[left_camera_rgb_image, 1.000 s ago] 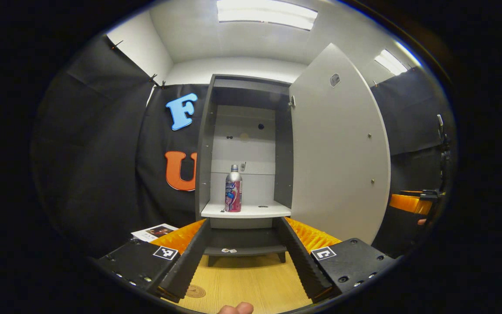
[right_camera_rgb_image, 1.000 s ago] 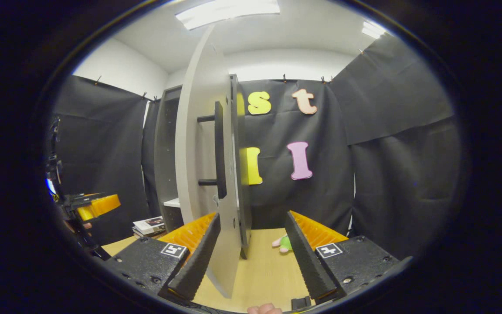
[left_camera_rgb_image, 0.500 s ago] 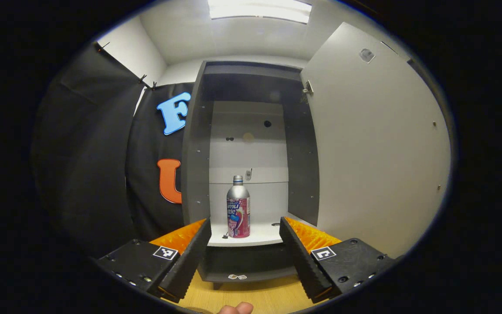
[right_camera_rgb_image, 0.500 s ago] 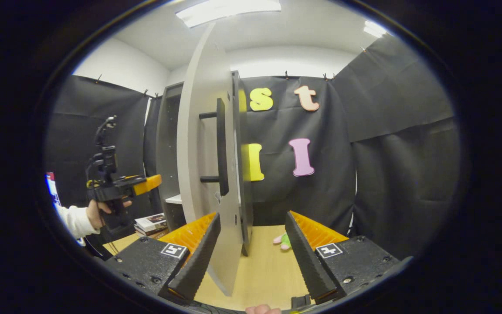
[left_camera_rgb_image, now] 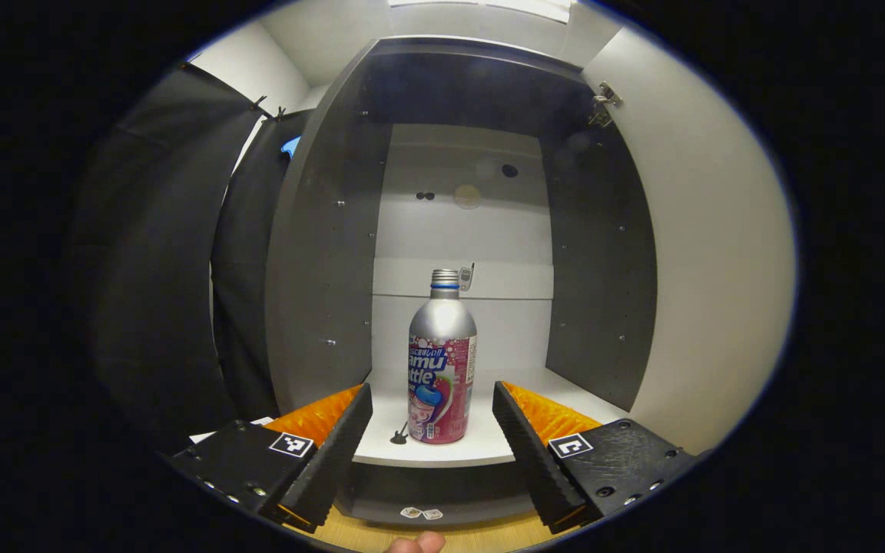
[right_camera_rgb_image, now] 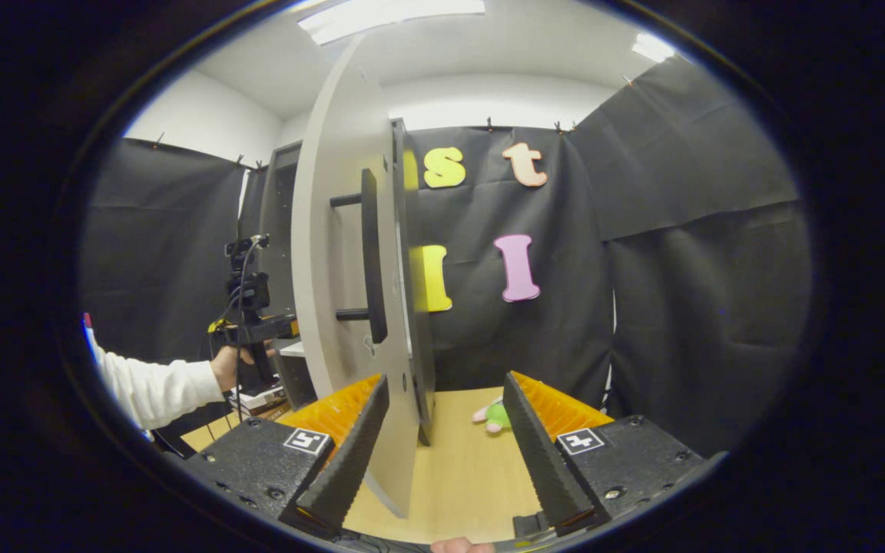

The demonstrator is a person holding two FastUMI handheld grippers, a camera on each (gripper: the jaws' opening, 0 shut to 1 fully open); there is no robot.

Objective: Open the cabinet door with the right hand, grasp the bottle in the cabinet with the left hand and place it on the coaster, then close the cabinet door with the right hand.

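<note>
In the left gripper view the left tongs (left_camera_rgb_image: 432, 430) are standing wide open in front of the open cabinet (left_camera_rgb_image: 327, 253), holding nothing, with the bottle (left_camera_rgb_image: 442, 361) showing in the gap between the two fingers and not touching either one. The bottle is standing upright on the cabinet's white shelf (left_camera_rgb_image: 481, 449), near the shelf's front edge, its cap on and its printed label facing the camera. A small dark object (left_camera_rgb_image: 399, 438) is lying on the shelf just beside the bottle's base. The cabinet door (left_camera_rgb_image: 711, 269) is swinging out on the right side of this view, its pale inner face turned toward the camera. In the right gripper view the right tongs (right_camera_rgb_image: 442, 430) are also spread wide and gripping nothing; the lower edge of the open door (right_camera_rgb_image: 335, 253) is hanging in the gap between the fingers, close to the left finger, though whether it is touching that finger cannot be told. The door's dark bar handle (right_camera_rgb_image: 372, 257) is sitting on its outer face. Farther off on the left of this view, a hand (right_camera_rgb_image: 226, 367) in a white sleeve (right_camera_rgb_image: 154, 388) is holding the other gripper up to the cabinet opening. A small pink and green toy (right_camera_rgb_image: 493, 415) is lying on the wooden worktop (right_camera_rgb_image: 458, 476) beyond the fingers.
</note>
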